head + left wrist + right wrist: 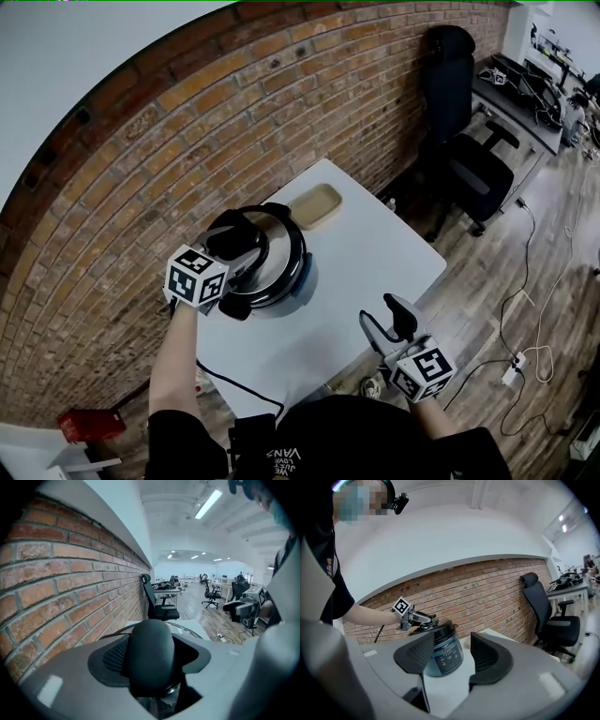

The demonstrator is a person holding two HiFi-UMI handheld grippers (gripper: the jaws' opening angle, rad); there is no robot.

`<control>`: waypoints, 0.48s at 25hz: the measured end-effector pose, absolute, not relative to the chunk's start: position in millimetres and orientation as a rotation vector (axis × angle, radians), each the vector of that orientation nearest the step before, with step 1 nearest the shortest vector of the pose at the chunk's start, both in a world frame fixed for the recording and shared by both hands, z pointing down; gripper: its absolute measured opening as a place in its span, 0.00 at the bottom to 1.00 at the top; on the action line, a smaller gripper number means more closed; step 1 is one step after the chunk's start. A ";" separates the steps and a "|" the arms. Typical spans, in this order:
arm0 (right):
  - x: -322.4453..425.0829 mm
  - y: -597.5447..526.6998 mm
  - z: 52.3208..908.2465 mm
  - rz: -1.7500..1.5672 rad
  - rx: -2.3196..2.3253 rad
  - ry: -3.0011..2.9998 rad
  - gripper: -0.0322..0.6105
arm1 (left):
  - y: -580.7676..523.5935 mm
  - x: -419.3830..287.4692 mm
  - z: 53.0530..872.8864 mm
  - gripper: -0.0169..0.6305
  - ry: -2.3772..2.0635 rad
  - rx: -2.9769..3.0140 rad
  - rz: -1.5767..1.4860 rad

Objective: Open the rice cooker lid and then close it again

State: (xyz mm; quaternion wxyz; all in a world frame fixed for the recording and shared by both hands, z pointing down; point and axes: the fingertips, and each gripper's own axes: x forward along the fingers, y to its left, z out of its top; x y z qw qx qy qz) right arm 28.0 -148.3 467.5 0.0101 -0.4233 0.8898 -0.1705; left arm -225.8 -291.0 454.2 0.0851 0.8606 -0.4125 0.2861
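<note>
white table (375,258) by brick wall (187,122), beige tray (315,205) behind rice cooker (284,262)

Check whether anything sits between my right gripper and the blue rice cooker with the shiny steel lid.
Nothing visible does. Only bare white table lies between the open right gripper and the blue rice cooker; the shallow beige tray sits beyond the cooker, by the brick wall.

We saw a red brick wall (141,159) behind the white table (375,253), a black office chair (464,141) off its far edge (desks (520,108) stood beyond), wood flooring (487,309), and strip lights (208,503) overhead.
</note>
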 end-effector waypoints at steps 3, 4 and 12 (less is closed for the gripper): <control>29.4 -146.4 469.0 -0.537 -1.329 2.773 0.42 | -293.3 -224.0 448.7 0.45 -1.158 2.606 0.833; 29.7 -146.1 468.9 -0.538 -1.333 2.774 0.42 | -293.1 -222.4 450.3 0.45 -1.125 2.622 0.862; 31.9 -148.2 469.1 -0.546 -1.353 2.774 0.42 | -293.5 -221.9 461.0 0.46 -1.069 2.704 0.806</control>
